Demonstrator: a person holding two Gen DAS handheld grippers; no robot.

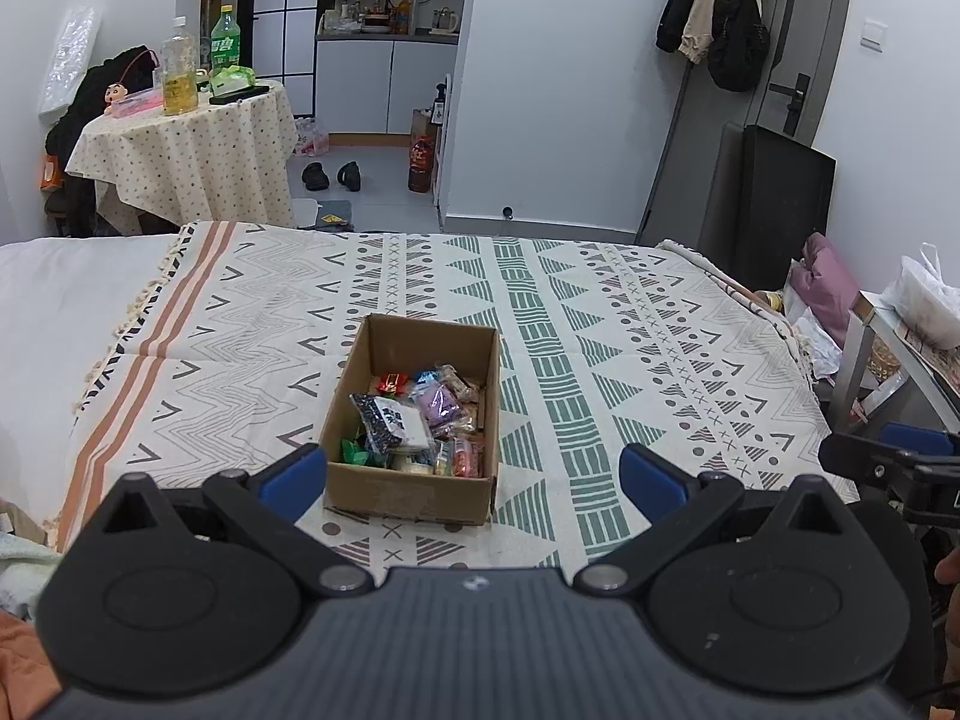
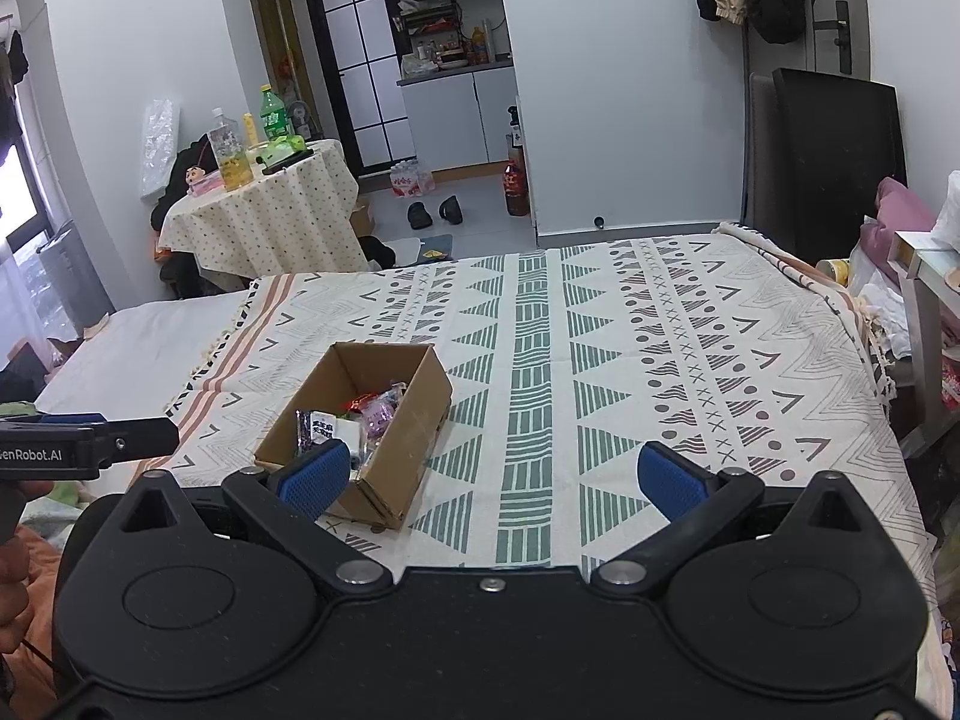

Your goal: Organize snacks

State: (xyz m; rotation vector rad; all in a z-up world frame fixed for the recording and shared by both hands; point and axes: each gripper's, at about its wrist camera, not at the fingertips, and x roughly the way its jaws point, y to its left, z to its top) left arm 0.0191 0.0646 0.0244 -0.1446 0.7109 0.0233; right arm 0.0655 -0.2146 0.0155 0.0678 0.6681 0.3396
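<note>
Left claw (image 1: pixel 474 480): I see it spread wide and holding nothing, its blue pads (image 1: pixel 294 477) well apart, hovering over the near edge of the bed.
Right claw (image 2: pixel 492 480): also released and bare; I see its left pad (image 2: pixel 315 474) in front of the box's near corner, though I cannot tell if it touches.
Other views of the claws: the right one pokes in at the right edge of the left camera, the left one at the left edge of the right camera.
Box (image 1: pixel 414 420): an open cardboard box, upright on the patterned blanket (image 1: pixel 600 330), directly ahead of the left claw and ahead-left of the right one.
Snacks (image 1: pixel 420 420): a heap of small wrapped packets inside the box, filling its near half; a black-and-white packet (image 1: pixel 390 420) lies on top, a purple one (image 1: pixel 441 405) just beside it.
Bed (image 1: pixel 66 294): white sheet bare to the left of the blanket.
Beyond: a round desk (image 1: pixel 186 144) with a dotted cloth carries bottles (image 1: pixel 180 69); slippers (image 1: pixel 330 175) lie on the floor near it.
</note>
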